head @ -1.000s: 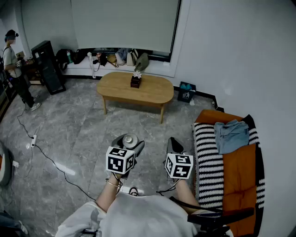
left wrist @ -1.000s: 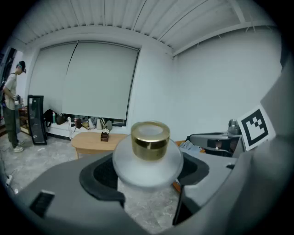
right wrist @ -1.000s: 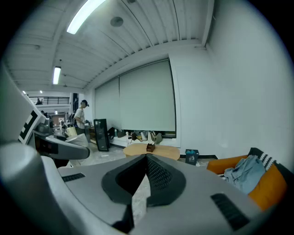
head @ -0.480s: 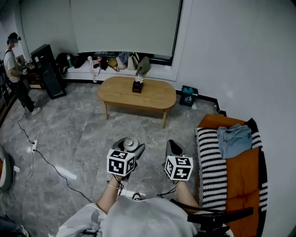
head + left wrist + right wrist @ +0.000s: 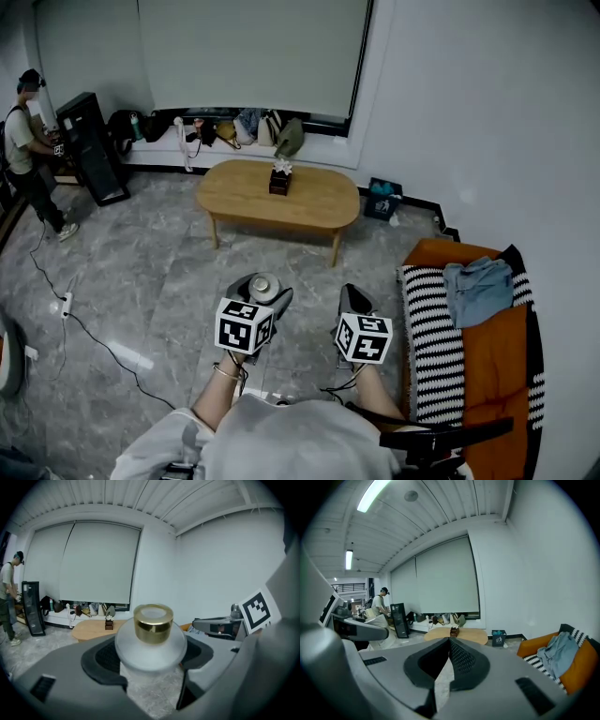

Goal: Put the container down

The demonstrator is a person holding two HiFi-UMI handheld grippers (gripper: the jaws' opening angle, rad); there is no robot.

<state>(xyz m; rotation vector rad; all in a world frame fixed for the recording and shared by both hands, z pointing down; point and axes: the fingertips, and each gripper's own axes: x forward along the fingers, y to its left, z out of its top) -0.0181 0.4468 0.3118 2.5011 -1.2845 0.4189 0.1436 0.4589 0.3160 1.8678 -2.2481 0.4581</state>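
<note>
A frosted white container [image 5: 150,648] with a gold cap [image 5: 153,622] stands upright between the jaws of my left gripper [image 5: 149,660], which is shut on it. In the head view the container [image 5: 263,285] is held above the grey marble floor, in front of my body, with the left gripper [image 5: 259,298] under its marker cube. My right gripper [image 5: 352,302] hangs beside it to the right; its jaws meet at the tips with nothing between them, as the right gripper view [image 5: 449,641] shows.
An oval wooden table [image 5: 277,193] with a small dark box [image 5: 278,178] stands ahead. Bags line the window ledge [image 5: 234,127]. An orange sofa [image 5: 483,337] with a striped throw is at the right. A person [image 5: 26,150] stands far left by a black cabinet [image 5: 86,145]. A cable [image 5: 94,319] crosses the floor.
The view has shifted slightly, the table and sofa sliding a little. Both grippers keep their places. The person at far left has stepped closer to the black cabinet.
</note>
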